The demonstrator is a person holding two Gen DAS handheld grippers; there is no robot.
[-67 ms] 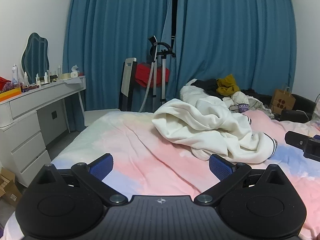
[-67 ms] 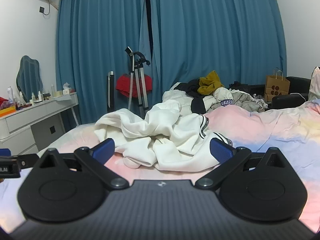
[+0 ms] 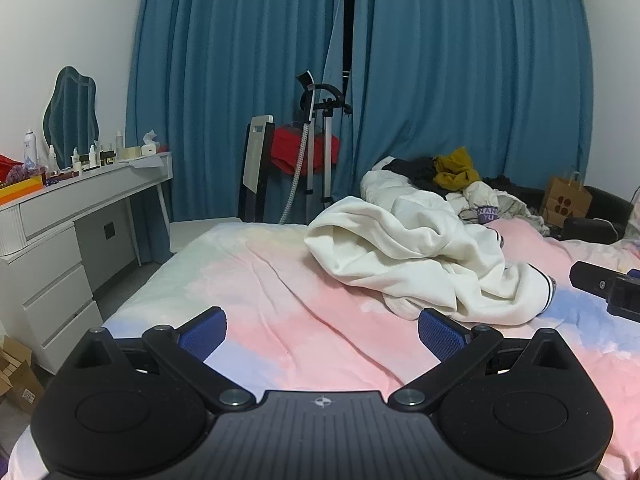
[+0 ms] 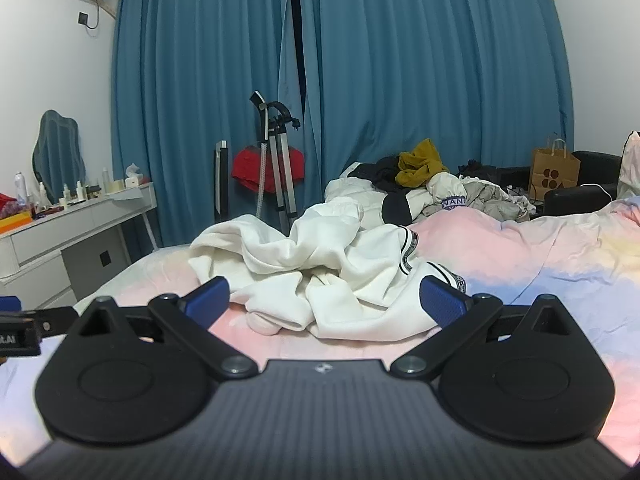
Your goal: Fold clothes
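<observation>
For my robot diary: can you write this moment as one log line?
left gripper: open, empty | right gripper: open, empty | white garment: crumpled on bed

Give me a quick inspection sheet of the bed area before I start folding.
Surface: bed, pastel sheet, wrinkled.
Job's things: white garment crumpled, unfolded.
Clutter: clothes pile behind it, mustard piece on top.
Grippers: left gripper open over bare sheet; right gripper open, facing the garment; neither holds anything.
Cables: steamer hose hanging by the curtain.
Surroundings: dresser left, paper bag right.
</observation>
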